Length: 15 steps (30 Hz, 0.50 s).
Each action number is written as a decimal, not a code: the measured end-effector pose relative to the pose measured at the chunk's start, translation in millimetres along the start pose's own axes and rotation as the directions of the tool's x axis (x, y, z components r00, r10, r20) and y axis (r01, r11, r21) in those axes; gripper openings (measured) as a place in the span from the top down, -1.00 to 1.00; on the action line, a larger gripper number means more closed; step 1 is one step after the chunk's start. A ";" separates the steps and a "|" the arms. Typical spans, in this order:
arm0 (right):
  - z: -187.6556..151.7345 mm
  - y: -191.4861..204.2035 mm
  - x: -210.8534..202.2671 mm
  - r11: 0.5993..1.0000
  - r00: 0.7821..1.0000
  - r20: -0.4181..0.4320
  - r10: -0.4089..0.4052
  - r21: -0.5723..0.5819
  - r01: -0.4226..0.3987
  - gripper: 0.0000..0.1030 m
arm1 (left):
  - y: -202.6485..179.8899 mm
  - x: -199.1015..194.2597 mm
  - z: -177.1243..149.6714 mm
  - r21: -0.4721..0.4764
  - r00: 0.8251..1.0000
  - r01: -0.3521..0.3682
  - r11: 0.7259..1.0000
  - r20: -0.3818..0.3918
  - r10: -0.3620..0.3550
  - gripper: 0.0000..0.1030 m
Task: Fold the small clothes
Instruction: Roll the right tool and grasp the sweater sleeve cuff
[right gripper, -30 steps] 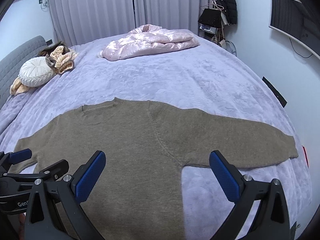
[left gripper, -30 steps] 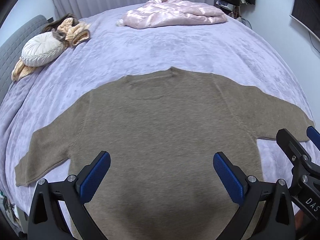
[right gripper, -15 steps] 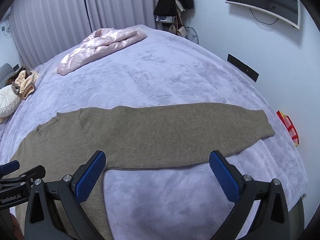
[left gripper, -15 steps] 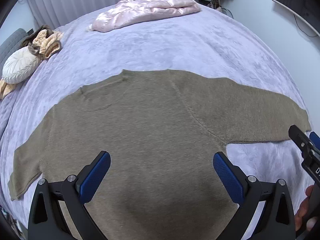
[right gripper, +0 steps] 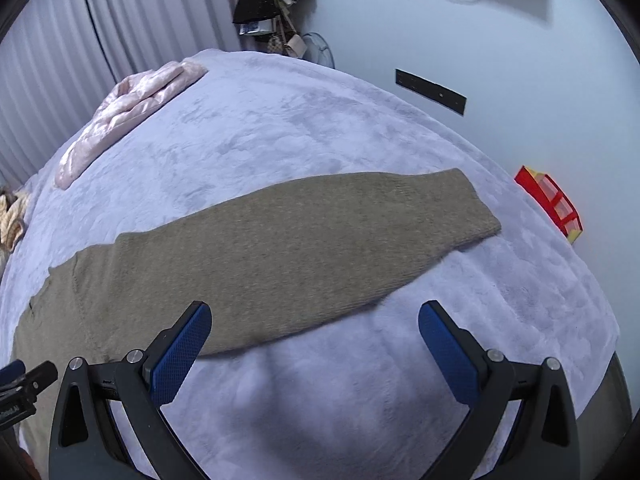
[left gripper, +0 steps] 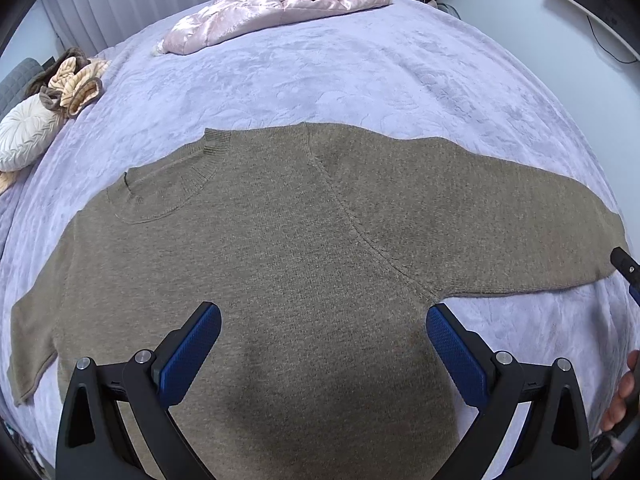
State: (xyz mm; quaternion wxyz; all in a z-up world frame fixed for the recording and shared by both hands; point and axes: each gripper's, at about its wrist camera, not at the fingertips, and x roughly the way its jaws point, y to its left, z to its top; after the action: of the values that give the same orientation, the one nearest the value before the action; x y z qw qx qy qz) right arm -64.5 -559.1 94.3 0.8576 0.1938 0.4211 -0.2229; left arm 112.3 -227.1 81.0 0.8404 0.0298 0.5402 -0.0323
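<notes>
Sweater (left gripper: 288, 240) lies flat on bed (left gripper: 360, 80), sleeves spread for folding; left gripper (left gripper: 323, 346) hangs wide open and empty over its body, right gripper (right gripper: 315, 342) likewise gaping, empty, above bare bed beside the sleeve (right gripper: 320, 236), likely lining up a grab.

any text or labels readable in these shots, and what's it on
No text reads clearly.
Left gripper: white lettering on its body at the right wrist view's lower left edge, cut off and too blurred to read.
Brown sweater, lilac bedspread, red box: no visible print.
</notes>
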 end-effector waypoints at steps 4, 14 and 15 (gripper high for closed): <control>13.5 -38.7 29.1 0.991 0.997 -0.031 0.068 0.119 -0.064 -1.00 | 2.8 8.5 0.9 -0.024 1.000 0.006 1.000 -0.014 -0.007 -1.00; 43.6 -46.0 63.7 0.970 0.988 0.035 0.153 0.185 -0.157 -0.61 | 11.5 19.0 4.8 -0.033 1.000 -0.004 0.999 -0.024 0.003 -1.00; 45.2 -43.1 66.1 0.975 0.990 0.031 0.136 0.174 -0.140 -0.53 | 12.4 20.2 5.8 -0.034 1.000 -0.005 0.999 -0.024 0.004 -1.00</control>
State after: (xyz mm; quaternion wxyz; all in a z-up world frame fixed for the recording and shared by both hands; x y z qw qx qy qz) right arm -23.1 -632.7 60.4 0.8544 0.2955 0.3773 -0.2009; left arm 127.0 -215.8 65.2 0.8344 0.0172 0.5505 -0.0211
